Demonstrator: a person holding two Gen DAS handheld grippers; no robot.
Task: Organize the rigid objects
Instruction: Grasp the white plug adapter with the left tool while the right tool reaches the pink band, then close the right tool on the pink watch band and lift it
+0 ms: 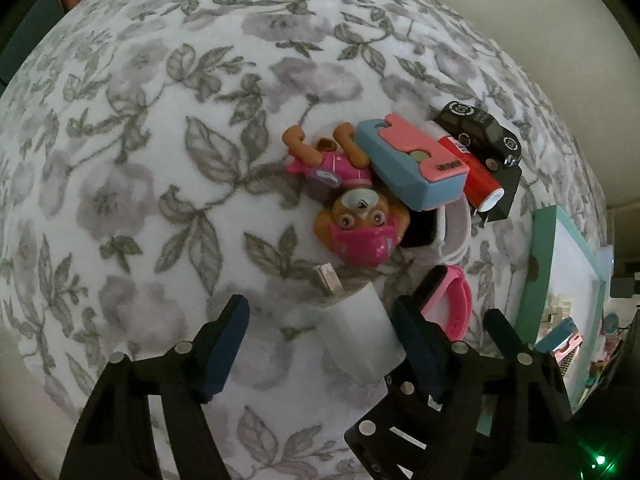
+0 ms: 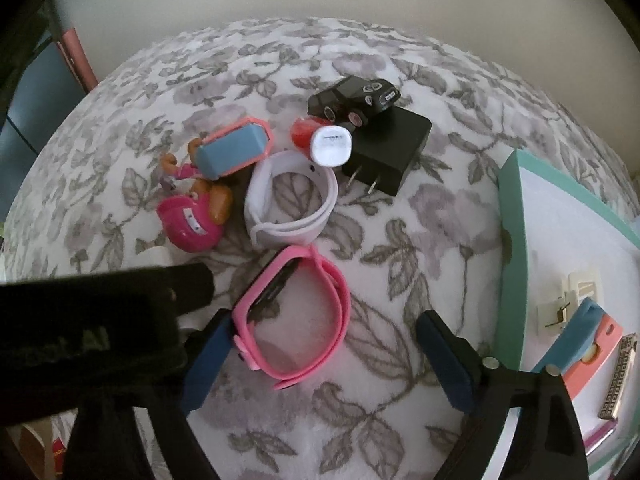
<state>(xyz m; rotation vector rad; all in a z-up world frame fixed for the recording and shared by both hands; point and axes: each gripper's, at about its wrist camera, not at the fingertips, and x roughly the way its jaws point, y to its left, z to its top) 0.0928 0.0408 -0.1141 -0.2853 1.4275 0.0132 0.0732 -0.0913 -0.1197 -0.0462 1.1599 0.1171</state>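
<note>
A pile of small objects lies on a floral blanket [image 1: 140,140]. My left gripper [image 1: 320,344] is open, its fingers on either side of a white USB charger [image 1: 360,332] without closing on it. My right gripper [image 2: 324,360] is open around a pink watch band [image 2: 292,316]; its left pad [image 2: 206,360] is close to the band. Behind lie a white watch band [image 2: 288,200], a pink dog figure [image 1: 352,216], a blue-and-pink case [image 1: 412,160], a red cylinder [image 1: 476,176], a black plug adapter [image 2: 392,152] and a black toy car [image 2: 356,96].
A teal-rimmed white box [image 2: 508,264] stands at the right and holds a blue-and-pink case [image 2: 580,344], white plugs and a patterned bar. The left gripper's body [image 2: 92,328] fills the right wrist view's lower left. A wall lies beyond the blanket.
</note>
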